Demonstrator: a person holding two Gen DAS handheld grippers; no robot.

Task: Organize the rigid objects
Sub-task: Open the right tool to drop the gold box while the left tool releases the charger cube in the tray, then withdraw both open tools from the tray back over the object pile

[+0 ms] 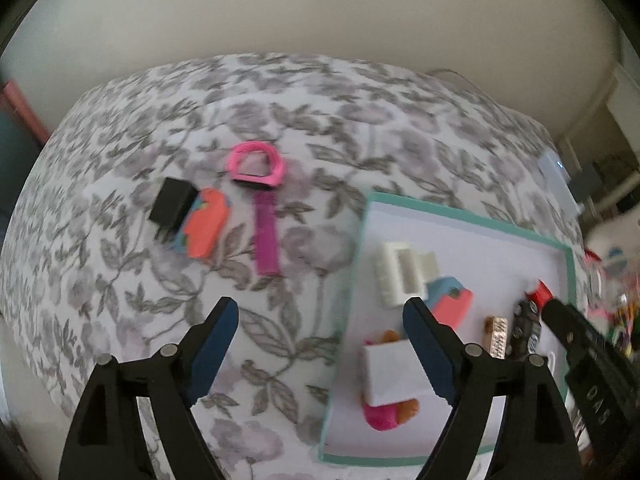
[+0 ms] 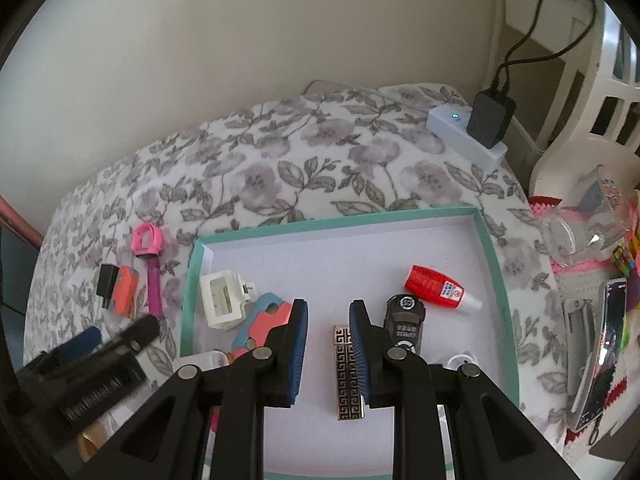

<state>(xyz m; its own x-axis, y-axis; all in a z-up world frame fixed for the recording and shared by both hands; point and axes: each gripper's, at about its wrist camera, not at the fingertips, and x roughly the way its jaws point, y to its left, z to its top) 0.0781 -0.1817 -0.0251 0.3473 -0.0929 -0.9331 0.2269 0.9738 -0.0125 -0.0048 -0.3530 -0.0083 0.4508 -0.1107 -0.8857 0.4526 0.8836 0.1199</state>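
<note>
Rigid objects lay in 2 groups on a bench under a floral cloth (image 1: 280, 92). In the left wrist view, a black adapter (image 1: 173, 204), an orange and blue block (image 1: 206, 228) touching it, and a pink strap with a buckle ring (image 1: 260, 196) sat in the upper left of the frame, outside the tray (image 1: 360, 264). Inside that teal-rimmed tray at the right were a white clip (image 1: 400, 272), a coral and blue piece (image 1: 450, 300) and a white block on a pink and orange thing (image 1: 394, 384).

The left hand-held gripper (image 1: 320, 356) stood wide with nothing between its blue pads, straddling the tray's left rim in the lower centre of the frame.

In the right wrist view, the right hand-held gripper (image 2: 328, 356) was nearly closed (a narrow gap only) and held nothing; a patterned metal lighter (image 2: 348, 384) lay flat on the tray floor beneath it. Right of it lay a small black toy car (image 2: 404, 320) and a red bottle (image 2: 436, 286), near each other. A power strip (image 2: 460, 136) sat at the upper right.
</note>
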